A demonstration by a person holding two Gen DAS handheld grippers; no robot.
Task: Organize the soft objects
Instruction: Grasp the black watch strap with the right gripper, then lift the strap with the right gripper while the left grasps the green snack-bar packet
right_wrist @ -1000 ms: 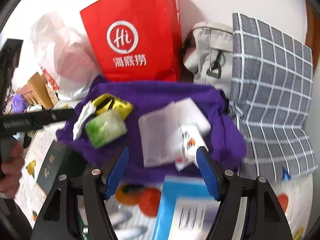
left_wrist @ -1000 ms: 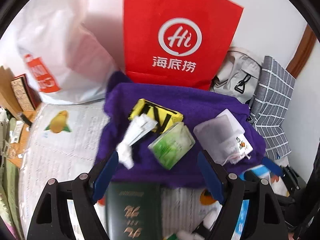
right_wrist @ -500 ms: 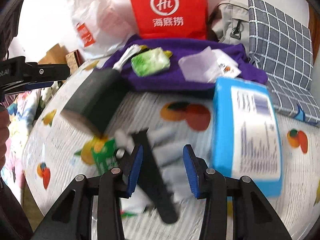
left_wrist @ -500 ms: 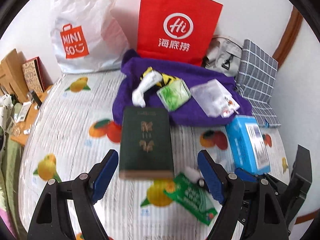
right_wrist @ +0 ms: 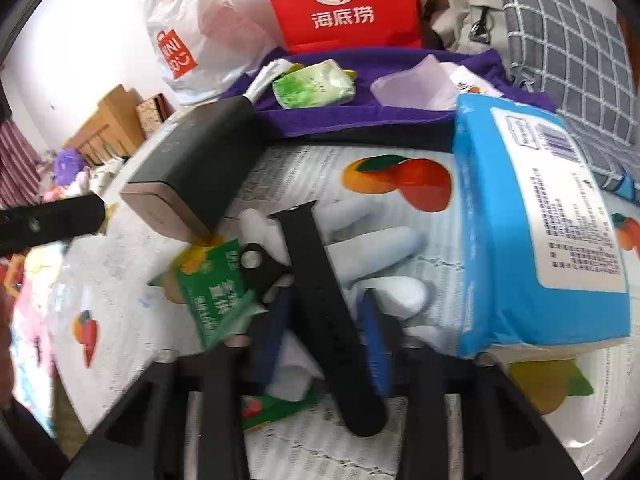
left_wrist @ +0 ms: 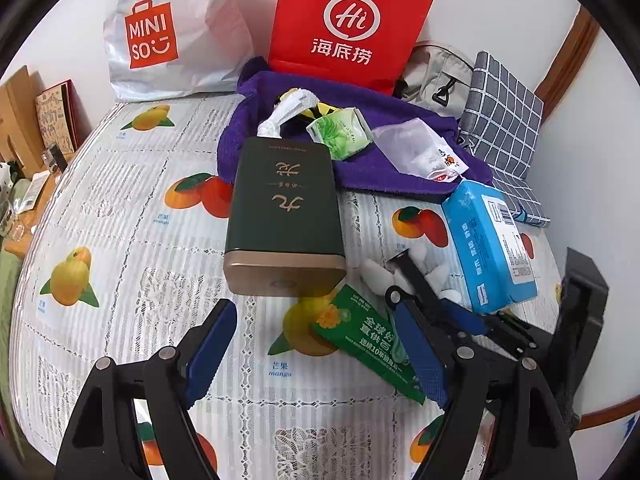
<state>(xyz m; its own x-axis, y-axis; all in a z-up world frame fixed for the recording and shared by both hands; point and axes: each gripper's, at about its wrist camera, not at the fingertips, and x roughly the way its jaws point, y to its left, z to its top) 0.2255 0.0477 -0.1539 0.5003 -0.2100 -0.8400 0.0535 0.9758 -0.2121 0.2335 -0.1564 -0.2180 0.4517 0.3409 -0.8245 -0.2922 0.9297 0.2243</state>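
**Right tool closing on the black strap**

We are at the grasp step, as we judge it: picking one soft piece out of the clutter on the worktop, which is covered in a fruit-print lace cloth. Largest first, the purple towel lies at twelve o'clock, in front of the red paper bag, carrying small packets. The dark green tin lies at the centre, touching the towel's near edge. The blue tissue pack lies at three o'clock, just beside the strap. The green sachet lies flat at five o'clock of the tin.

The black strap lies across white foam-like pieces, running from the centre of the right wrist view down to six o'clock. It looks matte, rubbery and limp, with a row of holes and a buckle-like end at its ten o'clock.

The right tool is narrowing, its jaws closing with the strap between them; blur keeps us from telling whether the pads already press on it. The left tool stands wide apart with nothing in it, hovering over bare cloth and the sachet's corner.

Next, we think, the grip must finish on the strap alone, clear of the sachet and foam, then lift gently since the band will droop.
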